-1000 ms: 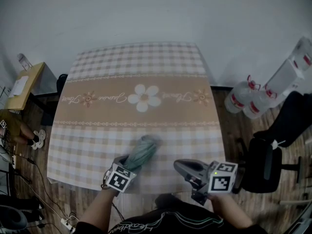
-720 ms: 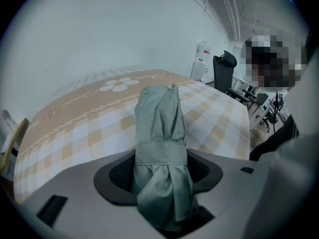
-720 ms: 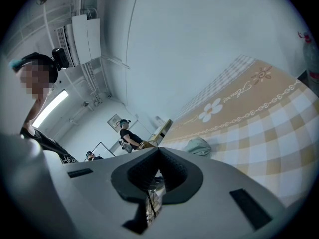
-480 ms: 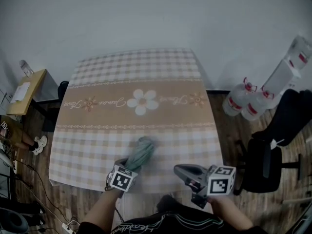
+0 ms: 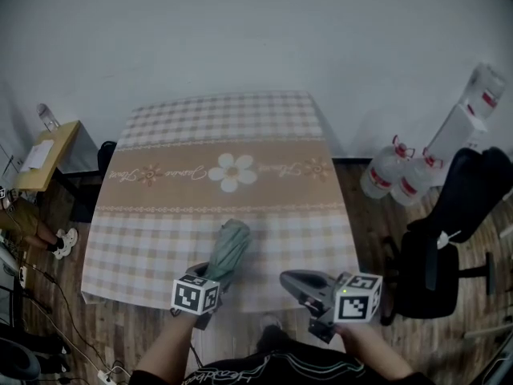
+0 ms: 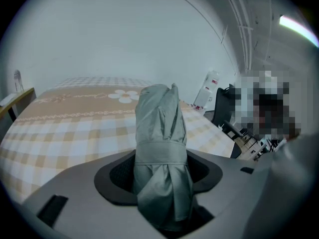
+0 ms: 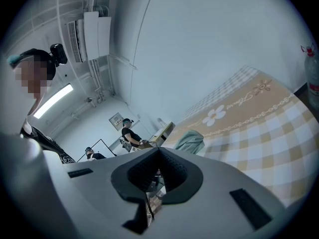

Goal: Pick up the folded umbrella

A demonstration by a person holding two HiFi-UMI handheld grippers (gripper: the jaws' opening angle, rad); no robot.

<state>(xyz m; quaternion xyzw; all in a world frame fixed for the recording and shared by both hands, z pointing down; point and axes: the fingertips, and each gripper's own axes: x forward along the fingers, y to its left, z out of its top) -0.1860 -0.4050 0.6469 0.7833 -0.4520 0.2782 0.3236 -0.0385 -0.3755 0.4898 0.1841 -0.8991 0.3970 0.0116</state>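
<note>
Since the earlier frame the folded grey-green fabric umbrella (image 5: 229, 245) has come up off the cloth at its near end and now sits tilted, its far end pointing towards the middle of the table. The left gripper (image 5: 215, 273) has risen with it. The right gripper (image 5: 290, 280) has shifted slightly along the near edge.

The table under a beige-and-white checked cloth with a white flower motif (image 5: 160, 215) carries nothing else. From the umbrella to the far edge and both side edges the cloth is bare. Off the right edge stand a black office chair (image 5: 437, 255) and clear plastic water bottles (image 5: 393, 175), well apart from the table. Off the left edge, near the far corner, stands a light wooden side desk (image 5: 40, 152).

The left gripper's view shows its dark pads (image 6: 117, 173) held fairly wide apart and pressed against both sides of the umbrella's bunched lower end, below its wrap band. The umbrella sits over the near edge, left of its middle. Whether the far end touches the cloth cannot be told.

The right gripper hangs just off the near edge towards the right corner. Its jaws are closed together with nothing between them.
</note>
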